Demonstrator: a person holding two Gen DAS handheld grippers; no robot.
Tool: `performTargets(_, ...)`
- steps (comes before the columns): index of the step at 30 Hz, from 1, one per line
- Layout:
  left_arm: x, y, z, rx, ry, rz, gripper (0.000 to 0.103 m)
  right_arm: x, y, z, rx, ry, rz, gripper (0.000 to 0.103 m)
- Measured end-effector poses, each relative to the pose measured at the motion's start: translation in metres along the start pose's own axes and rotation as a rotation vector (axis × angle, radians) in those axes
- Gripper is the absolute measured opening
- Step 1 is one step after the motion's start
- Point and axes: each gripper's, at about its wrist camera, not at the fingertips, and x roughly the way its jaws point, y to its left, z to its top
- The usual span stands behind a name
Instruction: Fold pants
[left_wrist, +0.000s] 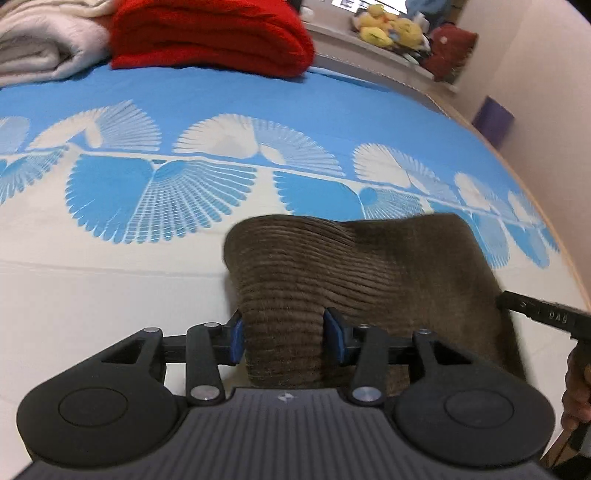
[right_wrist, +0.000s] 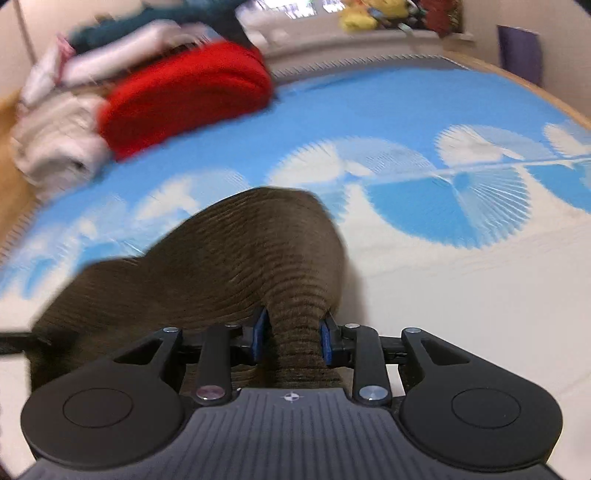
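Note:
The pants (left_wrist: 369, 266) are brown corduroy, bunched and lifted off the bed. In the left wrist view my left gripper (left_wrist: 286, 339) is shut on a thick fold of them, its blue pads (left_wrist: 238, 339) pressing both sides. The other gripper's black finger (left_wrist: 535, 314) reaches the cloth's right edge, with a hand (left_wrist: 576, 384) behind it. In the blurred right wrist view my right gripper (right_wrist: 292, 338) is shut on another gathered fold of the pants (right_wrist: 240, 258), which drape away to the left.
The bed sheet (left_wrist: 258, 99) is blue with white fan patterns and a white near part. A folded red blanket (left_wrist: 210, 33) and a cream blanket (left_wrist: 40, 44) lie at the far side. Plush toys (left_wrist: 391, 26) sit on a ledge beyond; a wall (left_wrist: 535, 74) runs along the right.

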Motion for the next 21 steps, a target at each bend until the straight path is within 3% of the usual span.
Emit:
performTargets(3,-0.009,0.001,0.001,0.052,-0.051,0.046,0.05,-0.007,-0.002,-0.001,-0.016,-0.051,-0.117,0.036)
performTargets(6,-0.018,0.006,0.002,0.075,-0.082,0.074,0.05,-0.022,-0.003,0.0,-0.023,-0.093,-0.101,0.045)
performTargets(9,-0.031,0.009,0.001,0.07,-0.124,0.04,0.048,-0.035,0.002,-0.006,-0.096,-0.096,-0.027,0.05)
performTargets(12,-0.038,0.004,0.002,0.096,-0.139,-0.034,0.02,-0.037,0.009,-0.013,-0.173,-0.054,0.063,0.051)
performTargets(14,-0.032,-0.004,-0.001,0.129,-0.108,-0.052,0.019,-0.03,0.014,-0.02,-0.235,0.022,0.123,0.059)
performTargets(16,-0.014,-0.012,-0.009,0.194,-0.012,0.01,0.019,-0.013,0.02,-0.033,-0.323,0.145,0.103,0.059)
performTargets(18,0.01,-0.012,-0.019,0.229,0.117,0.107,0.019,-0.003,0.027,-0.046,-0.418,0.185,0.058,0.059)
performTargets(20,0.017,-0.009,-0.021,0.221,0.148,0.179,0.022,0.0,0.028,-0.047,-0.417,0.197,0.065,0.059)
performTargets(21,0.016,-0.006,-0.019,0.194,0.143,0.17,0.022,0.001,0.028,-0.045,-0.398,0.203,0.074,0.059)
